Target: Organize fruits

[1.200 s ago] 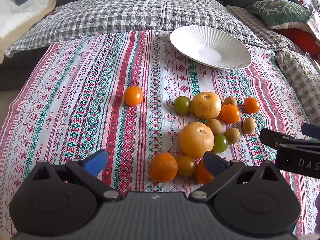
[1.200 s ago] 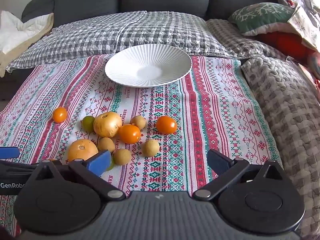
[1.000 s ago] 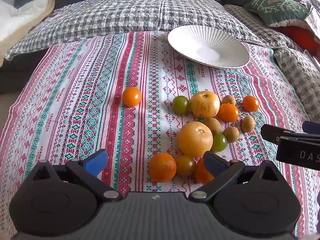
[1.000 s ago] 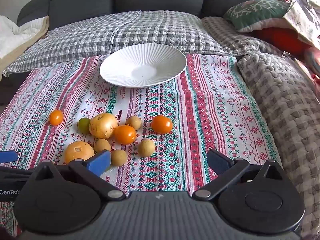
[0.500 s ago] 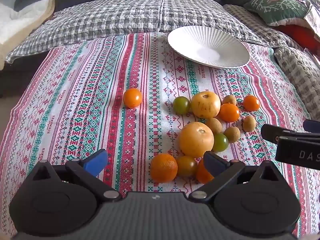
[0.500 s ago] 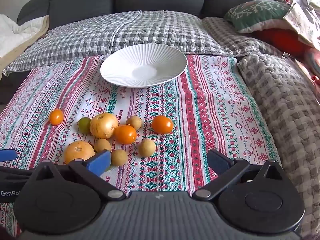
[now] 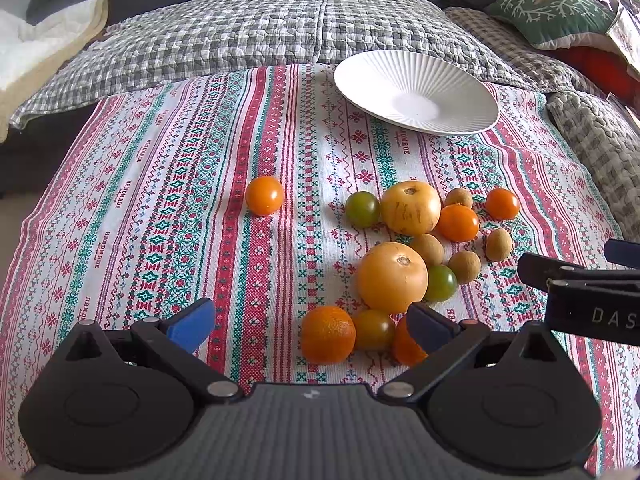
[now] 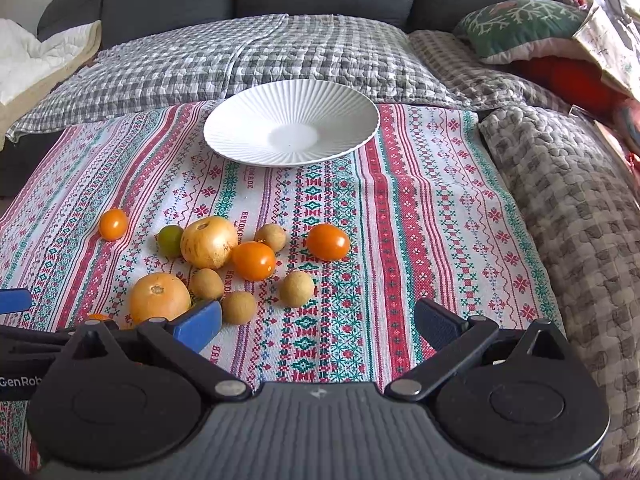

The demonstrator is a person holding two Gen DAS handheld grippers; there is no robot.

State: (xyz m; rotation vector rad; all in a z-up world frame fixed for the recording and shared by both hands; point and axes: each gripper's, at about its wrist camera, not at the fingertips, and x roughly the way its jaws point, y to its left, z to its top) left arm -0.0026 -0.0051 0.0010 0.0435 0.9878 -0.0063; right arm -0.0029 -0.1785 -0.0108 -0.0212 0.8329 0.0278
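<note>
1. The fruits lie loose in a cluster on the striped cloth (image 7: 160, 184), none yet on the white plate (image 8: 256, 120); the plate sits bare at the far edge of the cloth, well apart from the cluster, likely as the place to gather them

2. Left gripper (image 7: 310, 322) hovers low at the near end of the cluster, its fingers (image 7: 192, 322) spread wide and holding nothing; the nearest orange (image 7: 327, 334) sits in the gap between them, which suggests it may be the first pick

3. Right gripper (image 8: 318, 322) hangs over bare cloth to the right of the fruits, fingers wide apart and empty; it seems to be waiting its turn, and a longan (image 8: 296, 288) and a tomato (image 8: 328, 241) lie nearest ahead of it

4. One tomato (image 7: 264, 195) lies alone to the left, apart from the rest; two big yellow fruits (image 7: 392, 277) (image 7: 410, 207) sit in the middle of the cluster, with small green tomatoes (image 7: 362, 209) and brown longans touching or just beside them, so lifting one may set its neighbours rolling

5. Hidden or unclear: a second orange (image 7: 404, 346) is half covered by the left gripper's right finger; in the right view the near fruits are mostly behind the left finger and the other gripper's body; the right gripper shows only as a dark edge in the left view; what kind the big yellow fruits are I cannot tell
</note>
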